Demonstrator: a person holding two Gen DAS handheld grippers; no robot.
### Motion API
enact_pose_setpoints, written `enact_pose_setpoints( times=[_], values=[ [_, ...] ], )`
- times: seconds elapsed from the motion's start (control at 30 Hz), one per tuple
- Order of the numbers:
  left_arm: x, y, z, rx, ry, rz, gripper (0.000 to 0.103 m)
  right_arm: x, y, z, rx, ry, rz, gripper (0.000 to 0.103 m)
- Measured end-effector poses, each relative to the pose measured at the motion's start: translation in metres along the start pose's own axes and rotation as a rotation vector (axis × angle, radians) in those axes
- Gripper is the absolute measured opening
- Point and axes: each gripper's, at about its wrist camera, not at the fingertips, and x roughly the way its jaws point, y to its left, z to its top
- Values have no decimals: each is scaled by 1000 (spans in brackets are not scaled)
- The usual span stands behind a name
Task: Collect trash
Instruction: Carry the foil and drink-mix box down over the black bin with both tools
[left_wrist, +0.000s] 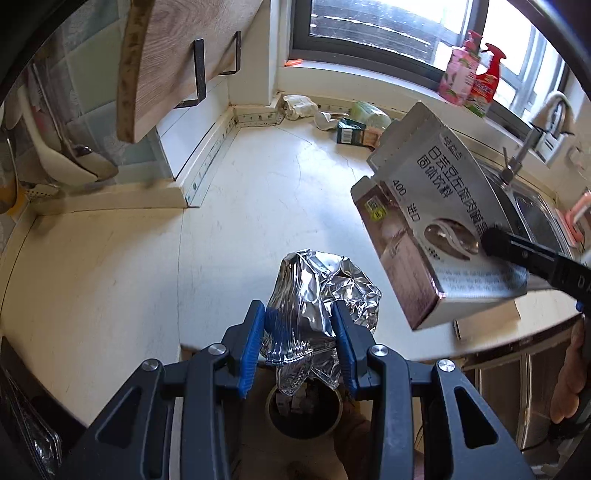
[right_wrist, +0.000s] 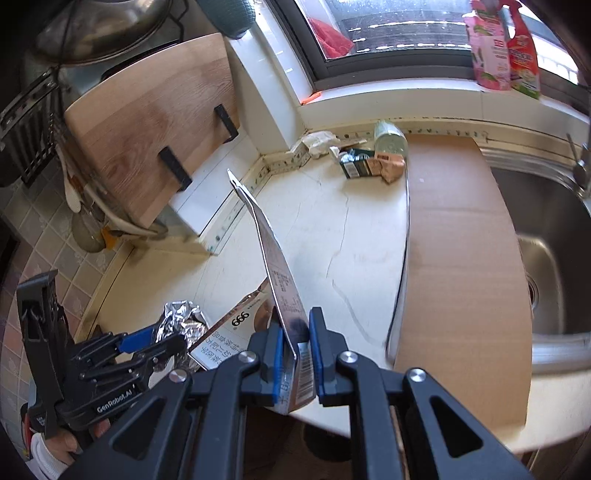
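Observation:
My left gripper (left_wrist: 300, 341) is shut on a crumpled ball of silver foil (left_wrist: 317, 295) and holds it past the front edge of the white counter (left_wrist: 110, 277), above a round bin (left_wrist: 304, 415) on the floor. The foil also shows in the right wrist view (right_wrist: 181, 323), with the left gripper (right_wrist: 147, 341) around it. My right gripper (right_wrist: 297, 354) is shut on a flattened silver carton (right_wrist: 271, 258) with printed text, held in the air over the counter edge. The carton shows large in the left wrist view (left_wrist: 436, 221), with a right fingertip (left_wrist: 493, 242) on it.
More trash lies at the back corner: a crumpled tissue (left_wrist: 299, 105), a dark green box (left_wrist: 349, 131), a pale green bottle (left_wrist: 369, 112). A brown cardboard sheet (right_wrist: 461, 277) lies by the steel sink (right_wrist: 546, 240). A wooden board (left_wrist: 166, 62) hangs at left. Bottles (left_wrist: 472, 74) stand on the windowsill.

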Motion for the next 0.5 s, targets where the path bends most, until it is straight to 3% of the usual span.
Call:
enact_pose_setpoints(
  times=[0.23,0.5],
  values=[
    [-33,-11,-49,76,-7,-38,35,-39,28,-72,9,-17,-54,13],
    [-42,-20,-94,117,47,-50,35,-59,46,-130,20,15,-96,13]
  ],
)
